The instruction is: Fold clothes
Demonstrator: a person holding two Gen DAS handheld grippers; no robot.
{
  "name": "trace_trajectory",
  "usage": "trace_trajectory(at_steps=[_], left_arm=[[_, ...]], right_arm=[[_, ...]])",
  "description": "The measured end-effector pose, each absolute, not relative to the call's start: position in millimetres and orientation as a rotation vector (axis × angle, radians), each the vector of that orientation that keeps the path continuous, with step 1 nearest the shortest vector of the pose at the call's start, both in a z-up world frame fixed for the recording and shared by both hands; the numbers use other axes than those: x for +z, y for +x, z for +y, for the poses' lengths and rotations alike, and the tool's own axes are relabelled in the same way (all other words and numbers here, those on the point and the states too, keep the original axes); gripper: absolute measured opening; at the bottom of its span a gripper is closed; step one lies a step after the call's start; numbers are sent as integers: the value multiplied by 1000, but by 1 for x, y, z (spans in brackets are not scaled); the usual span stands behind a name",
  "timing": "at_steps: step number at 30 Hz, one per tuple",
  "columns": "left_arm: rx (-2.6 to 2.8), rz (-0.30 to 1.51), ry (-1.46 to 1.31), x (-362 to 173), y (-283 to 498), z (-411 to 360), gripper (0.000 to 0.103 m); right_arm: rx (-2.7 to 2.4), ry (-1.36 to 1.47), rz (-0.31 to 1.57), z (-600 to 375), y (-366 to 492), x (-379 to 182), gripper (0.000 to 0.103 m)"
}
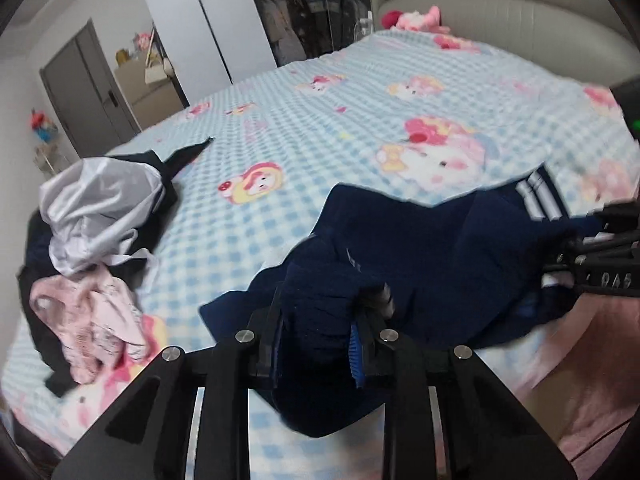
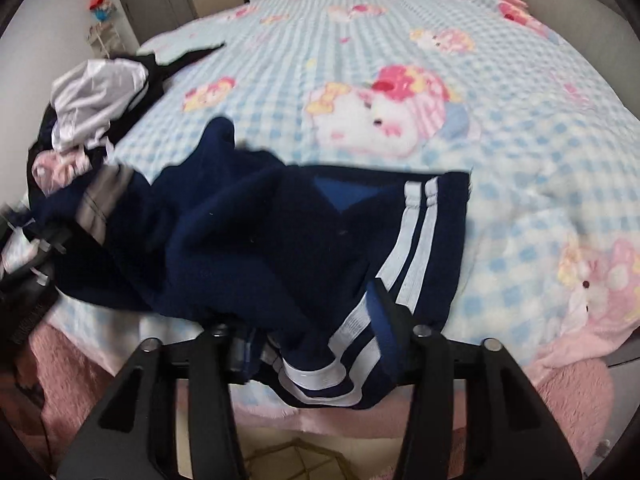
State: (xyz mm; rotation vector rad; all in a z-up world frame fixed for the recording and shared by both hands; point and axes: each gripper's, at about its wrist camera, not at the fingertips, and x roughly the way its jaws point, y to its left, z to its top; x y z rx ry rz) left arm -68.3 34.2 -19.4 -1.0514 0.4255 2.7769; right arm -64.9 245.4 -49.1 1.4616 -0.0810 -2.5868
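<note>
navy fabric fills both of my wrist views: the dark blue track pants (image 2: 248, 240) with white side stripes lie crumpled at the near edge of the bed (image 1: 360, 128), on the blue checked blanket. my left gripper (image 1: 320, 320) is pinching a thick bunch of that navy cloth between its pads. my right gripper (image 2: 316, 344) has the striped cuff end bunched between its fingers, and it looks gripped too, though folds hide the pads there.

to do this step well, i judge i should draw the two held ends apart until the cloth goes taut and flat, line the stripes up along one edge, and lay it down on bare blanket, well away from the heap of unfolded clothes (image 1: 96, 248) at the left. pinching too thick a bunch risks catching two layers and folding in a twist.

writing: small white marks on the pants are too blurred to read. on the right gripper's side, seen from the left view, pale letters look like "da5", uncertain.
</note>
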Motion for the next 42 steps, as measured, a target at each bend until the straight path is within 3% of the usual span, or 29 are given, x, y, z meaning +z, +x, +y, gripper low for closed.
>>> trace_trajectory(at_steps=[2, 4, 6, 7, 8, 10, 15, 19, 23, 25, 28, 31, 34, 37, 42], left_arm=[[2760, 359, -1045, -14, -72, 34, 26], [2786, 269, -1009, -1, -76, 28, 26], [2794, 102, -1001, 12, -80, 12, 26], [2792, 36, -997, 18, -80, 4, 26], [2785, 3, -989, 23, -81, 0, 26], [2786, -9, -970, 32, -84, -3, 26], [2853, 65, -821, 90, -117, 7, 26], [2925, 109, -484, 166, -108, 11, 26], [2944, 14, -380, 183, -87, -7, 29], [2904, -99, -535, 151, -92, -21, 29], [2814, -197, -977, 55, -105, -32, 28], [2756, -145, -1245, -24, -94, -31, 26], [2669, -106, -1421, -80, -78, -30, 26], [2639, -129, -1464, -99, -66, -35, 28], [2611, -146, -1453, -99, -63, -42, 46]], right_arm=[[-2567, 1456, -50, 241, -65, -47, 51], [-2507, 1492, 40, 231, -65, -55, 61], [-2436, 1552, 150, 220, -63, -70, 59], [-2400, 1580, 204, 214, -62, -78, 53], [-2406, 1588, 197, 216, -62, -80, 38], [-2430, 1599, 167, 222, -64, -82, 28], [-2621, 1389, 180, 231, -109, -8, 24], [-2881, 999, 104, 246, -131, 111, 23], [-2965, 744, -8, 258, -112, 164, 24], [-2938, 763, -18, 257, -107, 157, 24], [-2862, 1039, -34, 259, -109, 86, 24], [-2725, 1342, -116, 256, -105, 2, 24], [-2623, 1504, -30, 246, -88, -51, 24], [-2594, 1527, 17, 243, -78, -70, 25], [-2593, 1524, -60, 247, -83, -70, 26]])
